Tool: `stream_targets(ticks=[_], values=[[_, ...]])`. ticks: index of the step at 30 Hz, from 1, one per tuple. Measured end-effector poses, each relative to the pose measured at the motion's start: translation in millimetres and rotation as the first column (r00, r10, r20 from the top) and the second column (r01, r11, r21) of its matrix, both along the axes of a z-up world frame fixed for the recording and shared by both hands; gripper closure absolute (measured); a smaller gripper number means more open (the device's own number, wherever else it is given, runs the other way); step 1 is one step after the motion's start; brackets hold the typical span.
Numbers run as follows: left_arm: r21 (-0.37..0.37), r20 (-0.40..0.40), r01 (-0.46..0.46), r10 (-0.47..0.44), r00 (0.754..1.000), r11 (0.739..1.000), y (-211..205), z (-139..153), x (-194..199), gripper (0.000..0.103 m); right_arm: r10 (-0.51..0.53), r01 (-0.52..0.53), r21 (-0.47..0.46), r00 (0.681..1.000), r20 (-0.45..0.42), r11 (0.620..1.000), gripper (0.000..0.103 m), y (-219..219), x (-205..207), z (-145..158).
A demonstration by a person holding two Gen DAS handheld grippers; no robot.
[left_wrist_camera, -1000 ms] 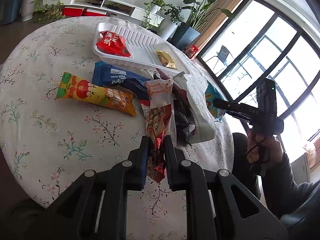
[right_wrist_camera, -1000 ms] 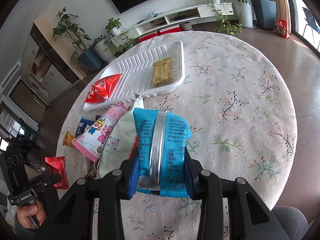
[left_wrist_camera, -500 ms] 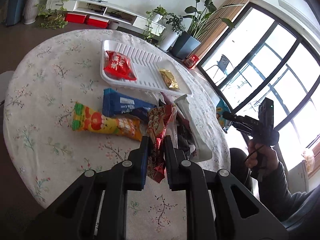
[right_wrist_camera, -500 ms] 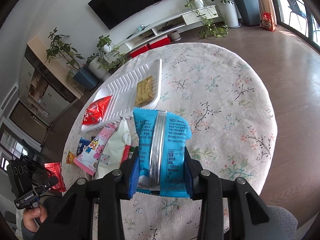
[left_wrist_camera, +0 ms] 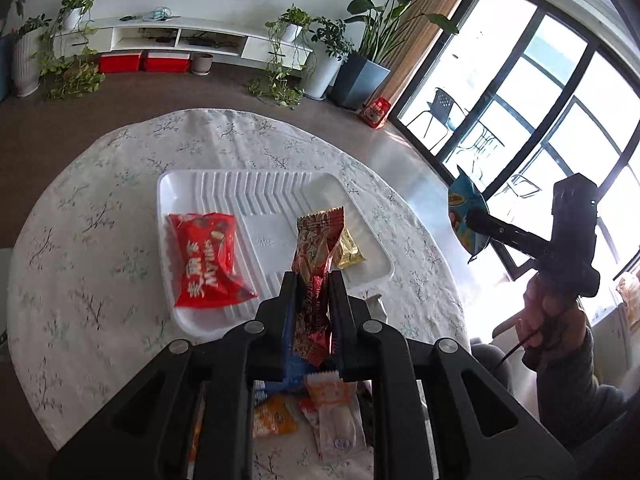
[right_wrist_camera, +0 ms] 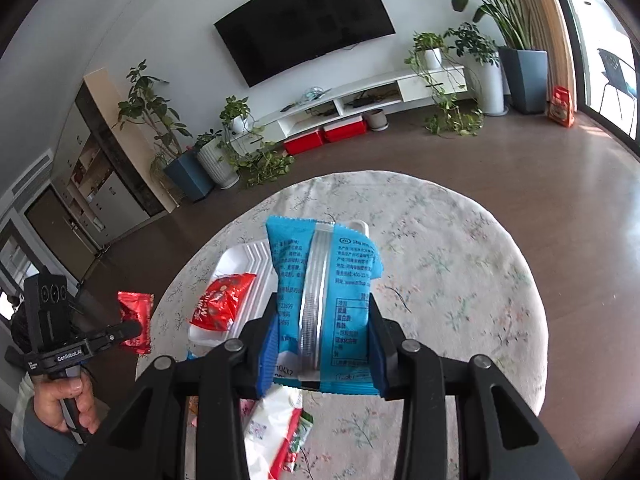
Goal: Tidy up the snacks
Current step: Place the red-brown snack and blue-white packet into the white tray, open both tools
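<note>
Left wrist | left tongs (left_wrist_camera: 312, 300) clamp red-gold snack packet (left_wrist_camera: 316, 256), long axis upright, directly over white tray (left_wrist_camera: 176, 184) on table (left_wrist_camera: 80, 240) | right tongs (right_wrist_camera: 322, 328) grip blue snack bag (right_wrist_camera: 320, 280), farther from tray

My left gripper (left_wrist_camera: 313, 300) is raised, fingers pinched close on a thin wrapper. My right gripper (right_wrist_camera: 322, 320) is up too, fingers spread wider, clamping a packet, my hand (left_wrist_camera: 554, 320) wrapped round its handle.
</note>
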State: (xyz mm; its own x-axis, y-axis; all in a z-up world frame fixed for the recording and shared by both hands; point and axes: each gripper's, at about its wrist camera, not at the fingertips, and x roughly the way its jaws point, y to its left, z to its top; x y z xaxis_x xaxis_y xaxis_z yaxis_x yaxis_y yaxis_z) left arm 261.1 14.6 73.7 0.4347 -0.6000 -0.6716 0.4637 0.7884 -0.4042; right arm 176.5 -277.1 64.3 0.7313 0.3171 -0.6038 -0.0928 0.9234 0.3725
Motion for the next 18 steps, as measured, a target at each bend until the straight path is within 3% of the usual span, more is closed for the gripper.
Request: stream_targets(ticks=[8, 18], values=[[0.086, -0.075, 0.005, 0.002, 0.997, 0.996, -51.1, -20.8, 73.7, 0.089, 0.075, -0.079, -0.051, 0.994, -0.079, 0.996, 0.063, 44.8, 64.6, -20.9], [0.133, -0.163, -0.025, 0.046, 0.986, 0.991, -68.4, -87.8, 102.1, 0.089, 0.089, -0.113, -0.112, 0.976, -0.2, 0.987, 0.063, 67.7, 108.0, -72.9]])
